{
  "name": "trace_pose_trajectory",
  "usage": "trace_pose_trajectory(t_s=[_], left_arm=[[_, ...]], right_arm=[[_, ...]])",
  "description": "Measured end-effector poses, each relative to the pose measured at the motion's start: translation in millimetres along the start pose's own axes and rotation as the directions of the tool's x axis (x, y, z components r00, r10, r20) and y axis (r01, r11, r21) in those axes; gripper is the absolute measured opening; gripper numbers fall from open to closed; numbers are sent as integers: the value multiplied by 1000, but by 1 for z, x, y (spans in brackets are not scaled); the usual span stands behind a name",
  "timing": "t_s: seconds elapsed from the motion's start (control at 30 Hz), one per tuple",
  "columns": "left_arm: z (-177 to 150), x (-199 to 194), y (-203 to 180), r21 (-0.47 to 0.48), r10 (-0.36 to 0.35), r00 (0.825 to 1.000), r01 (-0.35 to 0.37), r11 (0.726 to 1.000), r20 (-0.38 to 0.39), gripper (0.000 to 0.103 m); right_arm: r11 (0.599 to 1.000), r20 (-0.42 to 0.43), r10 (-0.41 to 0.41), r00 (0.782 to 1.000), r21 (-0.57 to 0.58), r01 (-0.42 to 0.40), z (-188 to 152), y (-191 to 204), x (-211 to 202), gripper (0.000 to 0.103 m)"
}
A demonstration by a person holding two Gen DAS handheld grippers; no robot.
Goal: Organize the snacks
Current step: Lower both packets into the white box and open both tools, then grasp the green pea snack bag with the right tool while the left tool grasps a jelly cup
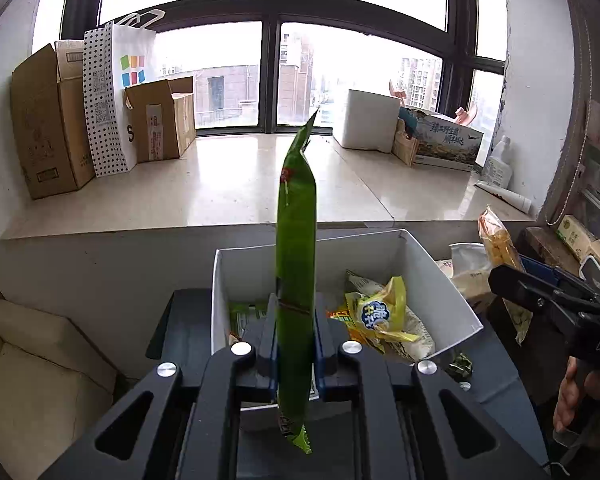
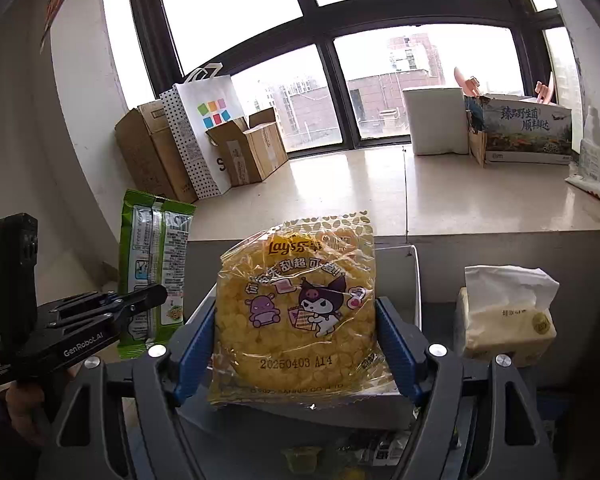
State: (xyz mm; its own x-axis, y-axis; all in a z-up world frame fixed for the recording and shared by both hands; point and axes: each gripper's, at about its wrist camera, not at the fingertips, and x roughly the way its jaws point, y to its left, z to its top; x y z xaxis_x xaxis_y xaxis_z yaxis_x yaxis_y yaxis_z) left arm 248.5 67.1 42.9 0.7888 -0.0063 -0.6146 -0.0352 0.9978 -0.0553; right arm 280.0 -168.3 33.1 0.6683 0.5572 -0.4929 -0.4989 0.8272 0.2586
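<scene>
Snacks are what I'm sorting, and right now I have one in each tool: my left gripper (image 1: 296, 344) is clamped on a flat green packet (image 1: 296, 280), held edge-on and upright so it stands tall over the white box (image 1: 440, 280), while my right gripper (image 2: 296, 344) is pinching a yellow Lay's bag (image 2: 296, 312) across its width between the blue pads (image 2: 194, 356). In the left wrist view the box already holds several packets, among them a yellow one (image 1: 380, 312) lying toward its right side, and the green packet hangs above the nearer left part of the box. My reading is that the step in hand is dropping these two in without making a jumble. For the green packet I'd lower it until its bottom edge is well inside the walls before letting go, since released from up here it would likely topple forward or catch the near rim. I'd tip it flat or lean it against the left wall, where there looks to be room. The Lay's bag is puffy and crinkly, so I'd keep the squeeze gentle to avoid crushing the chips. From the right wrist view I cannot tell exactly how the bag sits relative to the box, so I'd go in one tool at a time. The tissue pack (image 2: 504, 320) stands just to the right; I'd steer clear of it.
</scene>
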Motion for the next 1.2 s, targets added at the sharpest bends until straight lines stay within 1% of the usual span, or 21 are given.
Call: trace_pose_trajectory(t_s=[0.03,0.1,0.17,0.2,0.23,0.27,0.33,0.37,0.4,0.43,0.5,0.57,0.63,0.7,0.77,0.8,0.83,0.9,1.0,1.1,1.2], left_arm=[[3,8,2,5,25,1000,-25,1000,-5,14],[4,22,5,6,38,999,-38,999,-14,14],[4,37,9,0,50,998,-50,999,-39,15],[1,44,11,-8,43,997,-43,999,-58,17],[-2,50,12,-7,31,996,-32,999,-84,23],[-5,56,13,-5,38,994,-38,999,-107,32],[-15,57,14,-1,63,993,-63,998,-96,73],[-20,55,13,3,72,994,-72,997,-82,84],[-24,52,12,10,82,995,-82,997,-64,97],[-27,49,10,20,88,995,-87,996,-42,100],[-30,45,7,40,97,995,-96,995,-30,100],[-33,38,2,53,82,997,-81,995,-10,100],[-35,29,-4,71,80,997,-80,994,4,100],[-36,16,-11,97,88,996,-90,991,27,101],[-42,1,-19,131,118,992,-124,984,53,102],[-47,-9,-22,139,123,990,-132,981,72,103],[-53,-20,-24,140,112,990,-123,982,87,103],[-66,-41,-27,134,63,994,-76,988,93,103],[-92,-65,-33,110,-24,997,16,994,67,103],[-122,-81,-39,58,-98,995,97,994,15,103],[-151,-88,-44,-13,-140,990,140,990,-25,103]], right_arm=[[1000,2,1,1000,7,-1,5,-4,8,79],[998,-4,13,1000,54,-13,9,-13,22,79],[994,-25,26,999,102,-23,8,-22,37,79],[993,-39,26,999,119,-21,6,-27,45,79],[991,-54,20,998,130,-13,4,-30,52,80],[990,-71,7,997,140,3,2,-34,59,84],[985,-109,-6,994,171,25,-4,-43,68,92],[982,-120,-1,993,185,24,-6,-47,70,96],[982,-128,-3,992,188,27,-9,-50,71,100],[983,-127,-15,992,182,38,-11,-51,70,103],[985,-135,-37,990,164,59,-15,-53,66,103],[985,-150,-49,988,154,72,-18,-53,63,103],[988,-143,-59,988,134,79,-21,-50,54,103],[992,-111,-78,991,94,89,-23,-44,38,103],[994,-74,-90,993,60,94,-29,-38,16,103],[994,-46,-95,994,51,97,-34,-37,2,103],[994,-14,-93,996,47,94,-41,-36,-13,103],[997,20,-72,997,34,71,-59,-35,-39,103],[995,18,-96,995,3,96,-96,-34,-69,103],[990,-17,-138,990,16,138,-136,-38,-87,103],[985,-63,-170,983,-5,170,-173,-42,-92,103]])
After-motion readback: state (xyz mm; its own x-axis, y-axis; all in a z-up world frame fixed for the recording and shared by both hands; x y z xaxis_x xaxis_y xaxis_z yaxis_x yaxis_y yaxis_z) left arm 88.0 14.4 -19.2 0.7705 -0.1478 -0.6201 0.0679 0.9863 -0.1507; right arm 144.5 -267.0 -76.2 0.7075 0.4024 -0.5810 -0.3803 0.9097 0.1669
